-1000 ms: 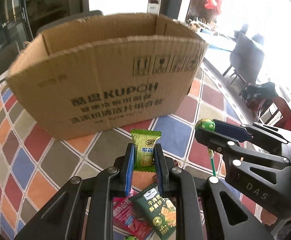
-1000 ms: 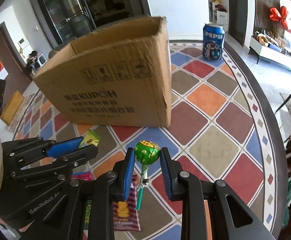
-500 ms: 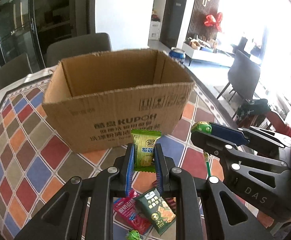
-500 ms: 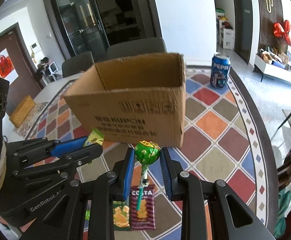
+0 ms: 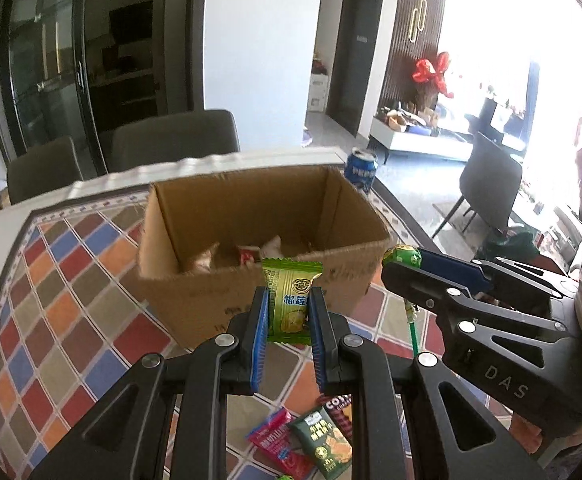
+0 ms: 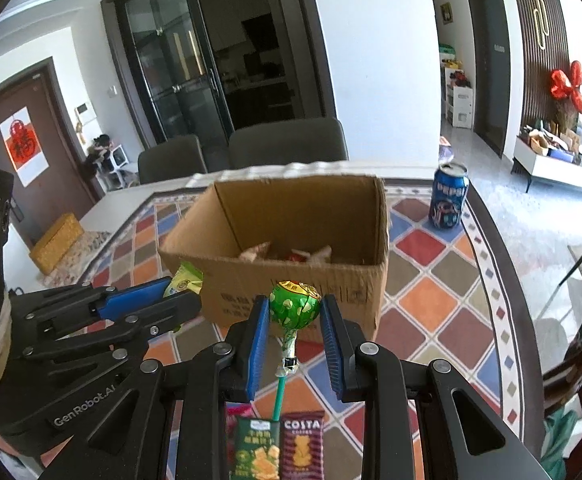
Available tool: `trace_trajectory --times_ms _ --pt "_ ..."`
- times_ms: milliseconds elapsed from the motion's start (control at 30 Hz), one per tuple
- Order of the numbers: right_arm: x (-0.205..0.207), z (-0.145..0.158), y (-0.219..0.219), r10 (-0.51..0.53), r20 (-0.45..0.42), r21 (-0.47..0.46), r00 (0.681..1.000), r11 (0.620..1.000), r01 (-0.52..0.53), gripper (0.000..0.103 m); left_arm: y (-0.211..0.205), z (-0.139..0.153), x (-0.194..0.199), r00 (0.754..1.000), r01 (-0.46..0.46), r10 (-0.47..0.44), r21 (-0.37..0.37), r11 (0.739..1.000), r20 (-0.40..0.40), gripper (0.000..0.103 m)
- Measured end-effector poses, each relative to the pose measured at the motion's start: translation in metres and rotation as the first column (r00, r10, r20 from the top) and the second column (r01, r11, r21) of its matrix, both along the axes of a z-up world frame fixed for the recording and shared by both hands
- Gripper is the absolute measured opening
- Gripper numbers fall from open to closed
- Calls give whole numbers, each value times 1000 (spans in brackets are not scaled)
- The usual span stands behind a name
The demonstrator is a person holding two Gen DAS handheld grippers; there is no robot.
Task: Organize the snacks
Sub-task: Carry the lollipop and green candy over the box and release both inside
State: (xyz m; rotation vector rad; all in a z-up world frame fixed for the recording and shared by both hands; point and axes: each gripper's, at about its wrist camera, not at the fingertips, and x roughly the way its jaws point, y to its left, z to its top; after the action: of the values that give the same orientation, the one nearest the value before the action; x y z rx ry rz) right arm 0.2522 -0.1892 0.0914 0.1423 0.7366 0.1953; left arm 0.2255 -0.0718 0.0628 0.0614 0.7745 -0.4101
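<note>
My left gripper [image 5: 288, 312] is shut on a green candy packet [image 5: 290, 300], held in the air just in front of an open cardboard box [image 5: 251, 216]. My right gripper [image 6: 295, 312] is shut on a green lollipop [image 6: 295, 305], its stick hanging down, also in front of the box [image 6: 291, 220]. Several wrapped snacks lie inside the box [image 6: 291, 254]. The right gripper [image 5: 401, 264] shows to the right in the left wrist view; the left gripper [image 6: 179, 292] shows to the left in the right wrist view.
Loose snack packets lie on the checkered tablecloth below the grippers: a dark green one [image 6: 257, 448], a Costa packet [image 6: 301, 446] and a pink one [image 5: 279, 440]. A blue Pepsi can [image 6: 449, 196] stands right of the box. Grey chairs [image 6: 287, 144] stand behind the table.
Both grippers have risen with their snacks, so I now look down into the box and see its contents. Neither grip has changed.
</note>
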Motion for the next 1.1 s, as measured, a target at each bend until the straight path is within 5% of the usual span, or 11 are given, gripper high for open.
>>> trace_trajectory --times_ms 533,1100 --pt "41 31 10 17 47 -15 999 1000 -17 27 17 22 39 998 -53 53 0 999 30 20" --pt "108 18 14 5 -48 -22 999 1000 -6 27 17 11 100 996 -89 90 29 996 -26 20"
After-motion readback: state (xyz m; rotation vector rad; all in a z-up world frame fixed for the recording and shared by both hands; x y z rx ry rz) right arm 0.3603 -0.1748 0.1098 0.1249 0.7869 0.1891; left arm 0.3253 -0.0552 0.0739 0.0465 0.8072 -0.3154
